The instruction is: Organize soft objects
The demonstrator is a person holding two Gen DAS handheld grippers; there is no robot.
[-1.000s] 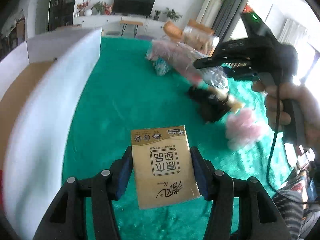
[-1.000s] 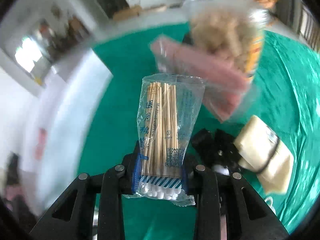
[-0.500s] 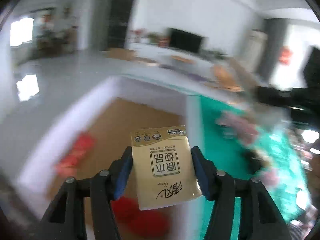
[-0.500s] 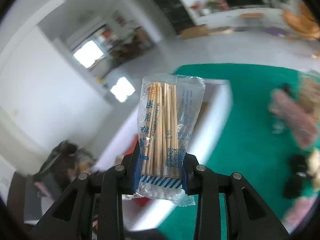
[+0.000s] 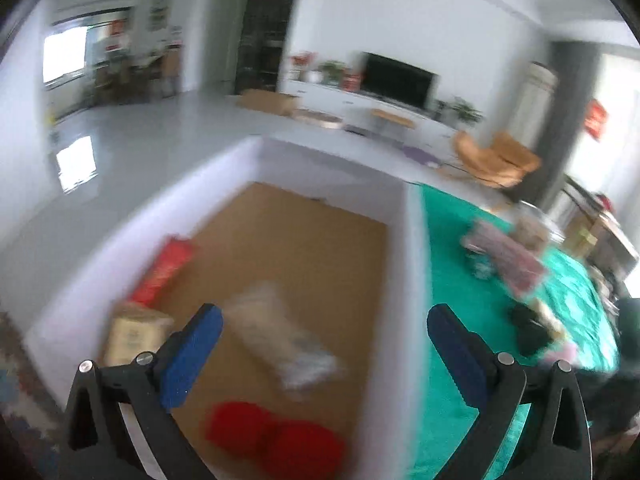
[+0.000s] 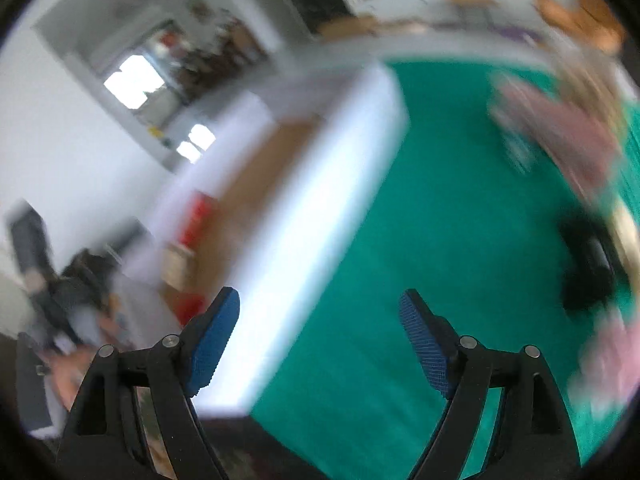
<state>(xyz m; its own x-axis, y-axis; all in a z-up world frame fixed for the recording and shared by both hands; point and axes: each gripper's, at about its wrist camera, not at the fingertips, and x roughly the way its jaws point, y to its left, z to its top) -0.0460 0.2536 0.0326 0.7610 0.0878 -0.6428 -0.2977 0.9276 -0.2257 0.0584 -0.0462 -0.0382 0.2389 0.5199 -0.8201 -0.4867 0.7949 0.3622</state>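
My left gripper (image 5: pixel 324 340) hangs over a white-walled box (image 5: pixel 414 280) with a brown floor; its jaws are opening wide with nothing between them. In the box lie a gold tissue pack (image 5: pixel 134 332), a clear bag of cotton swabs (image 5: pixel 280 336), a red packet (image 5: pixel 168 268) and red soft lumps (image 5: pixel 276 436). My right gripper (image 6: pixel 320 336) is above the box's near wall (image 6: pixel 320 200) and the green cloth (image 6: pixel 440 220). Its jaws are opening too and are empty. This view is blurred; the gold pack (image 6: pixel 178 264) shows inside the box.
On the green cloth (image 5: pixel 452 280) to the right lie a pink bag (image 5: pixel 508 256), a black item (image 5: pixel 528 328) and a pink fluffy thing (image 6: pixel 612 360). Grey floor, a TV (image 5: pixel 396 80) and a tan chair (image 5: pixel 496 156) lie beyond the table.
The left jaws opened and let go of the gold tissue pack, which now lies in the box. The right jaws opened and dropped the cotton swab bag there; the right view swung towards the green cloth.
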